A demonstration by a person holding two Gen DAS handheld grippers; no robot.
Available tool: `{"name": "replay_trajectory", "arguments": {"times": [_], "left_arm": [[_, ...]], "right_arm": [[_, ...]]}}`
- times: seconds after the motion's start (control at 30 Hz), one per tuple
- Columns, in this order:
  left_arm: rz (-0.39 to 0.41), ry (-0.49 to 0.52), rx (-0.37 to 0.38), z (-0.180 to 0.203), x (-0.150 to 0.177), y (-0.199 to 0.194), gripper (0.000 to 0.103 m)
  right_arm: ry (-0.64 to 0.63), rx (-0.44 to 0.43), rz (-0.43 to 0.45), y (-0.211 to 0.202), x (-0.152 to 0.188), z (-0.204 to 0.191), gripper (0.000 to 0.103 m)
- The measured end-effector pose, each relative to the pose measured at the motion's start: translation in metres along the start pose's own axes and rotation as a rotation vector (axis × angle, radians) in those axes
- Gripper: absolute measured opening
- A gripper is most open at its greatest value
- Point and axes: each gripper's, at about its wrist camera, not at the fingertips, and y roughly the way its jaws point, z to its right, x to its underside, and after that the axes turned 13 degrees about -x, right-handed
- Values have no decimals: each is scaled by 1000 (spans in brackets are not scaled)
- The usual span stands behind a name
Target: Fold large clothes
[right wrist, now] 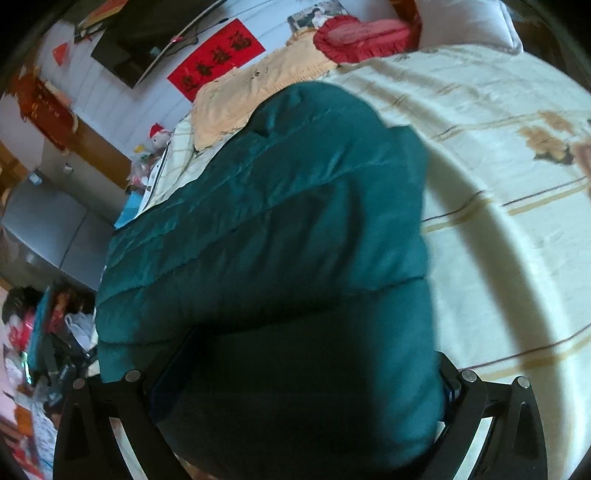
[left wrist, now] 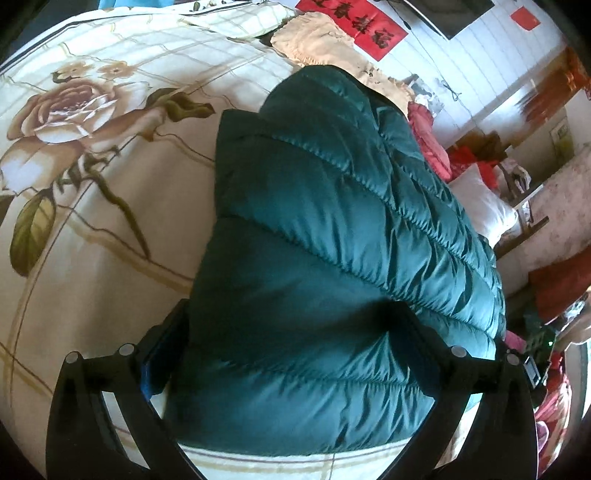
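A dark green quilted puffer jacket [left wrist: 332,203] lies folded into a thick bundle on a floral bed sheet [left wrist: 92,184]. My left gripper [left wrist: 291,314] stands wide, straddling the near end of the bundle, and the padding bulges between its black fingers [left wrist: 166,354]. In the right wrist view the same jacket [right wrist: 277,221] stretches away across the sheet [right wrist: 498,240]. My right gripper [right wrist: 317,350] straddles the near end too, jaws wide with the fabric filling the gap. Neither gripper lifts or pinches the jacket, which rests on the bed.
At the head of the bed lie a peach pillow [right wrist: 251,88], a red frilled pillow [right wrist: 362,37] and a white pillow [right wrist: 465,22]. Behind them a red banner [right wrist: 218,59] hangs on the wall. Cluttered bags and items [right wrist: 37,350] sit beside the bed.
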Motion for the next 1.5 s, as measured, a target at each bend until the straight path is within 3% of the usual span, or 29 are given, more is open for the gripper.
{"name": "replay_trajectory", "arguments": {"times": [0.07, 0.1, 0.17, 0.27, 0.4, 0.63, 0.77, 0.8, 0.87, 0.93, 1.0, 1.2, 1.5], "left_arm": [[-11, -3, 15, 3, -3, 2, 102], [-11, -4, 29, 3, -3, 2, 95], [11, 3, 48, 2, -1, -4, 82], [36, 40, 55, 5, 5, -22, 61], [36, 78, 97, 0, 16, -50, 56], [-11, 187, 107, -14, 72, -104, 56], [-59, 195, 19, -16, 96, -103, 62], [-50, 194, -4, -14, 98, -103, 63], [-15, 178, -54, -13, 102, -111, 63], [29, 188, -128, -9, 106, -122, 65], [82, 209, -185, -4, 111, -135, 65], [230, 252, -269, 17, 130, -168, 65], [304, 298, -268, 51, 157, -183, 65]], "right_arm": [[1, 17, 16, 3, 1, -5, 102], [-1, 22, 18, 3, 1, -7, 98], [-19, 26, 26, -1, 4, -15, 74], [-86, 36, 41, -17, 7, -33, 48], [-127, -1, 47, -40, 18, -54, 42], [-122, -49, 10, -90, 71, -66, 42], [-65, 42, -20, -102, 99, -51, 63], [-70, 106, -26, -101, 102, -48, 64], [-76, 185, -19, -101, 104, -43, 78], [-115, 318, 24, -109, 103, -51, 80], [-158, 365, 58, -121, 104, -61, 80], [-242, 336, 126, -143, 119, -104, 80], [-385, 304, 178, -127, 175, -171, 89]]}}
